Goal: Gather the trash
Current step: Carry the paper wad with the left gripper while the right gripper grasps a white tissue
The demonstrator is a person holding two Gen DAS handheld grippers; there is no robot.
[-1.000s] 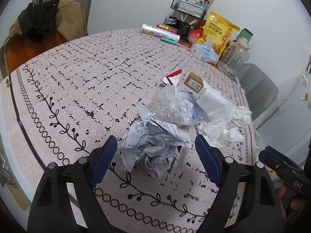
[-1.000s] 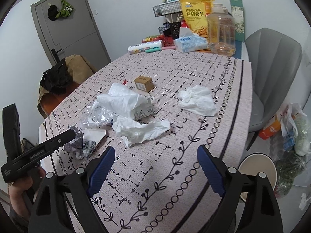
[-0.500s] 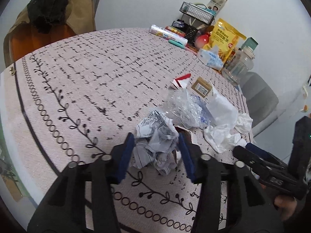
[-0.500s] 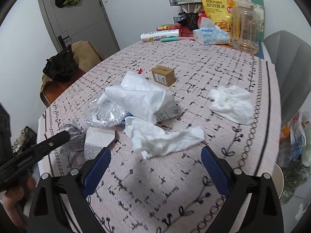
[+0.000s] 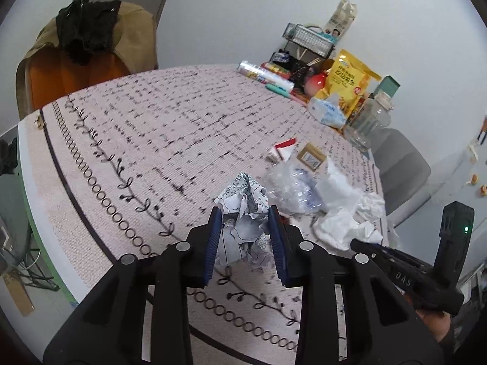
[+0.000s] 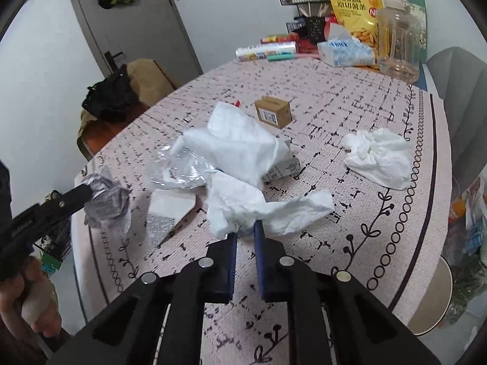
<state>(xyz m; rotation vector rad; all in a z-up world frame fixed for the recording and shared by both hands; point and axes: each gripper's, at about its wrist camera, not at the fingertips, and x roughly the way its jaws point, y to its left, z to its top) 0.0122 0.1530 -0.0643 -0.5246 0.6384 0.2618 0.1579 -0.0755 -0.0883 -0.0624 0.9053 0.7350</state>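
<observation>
In the left wrist view, the left gripper (image 5: pixel 245 213) is clamped on a crumpled printed paper ball (image 5: pixel 243 210), held near the edge of the patterned table (image 5: pixel 137 127), beside clear plastic wrap (image 5: pixel 289 185). In the right wrist view, the right gripper (image 6: pixel 245 231) pinches the near end of a white tissue (image 6: pixel 258 203) lying on the table, with another crumpled tissue (image 6: pixel 380 156) well apart to the right and a small cardboard box (image 6: pixel 273 112) farther back.

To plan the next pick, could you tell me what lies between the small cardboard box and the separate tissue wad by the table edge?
Only bare tablecloth separates box from wad, seen in the right wrist view.
</observation>
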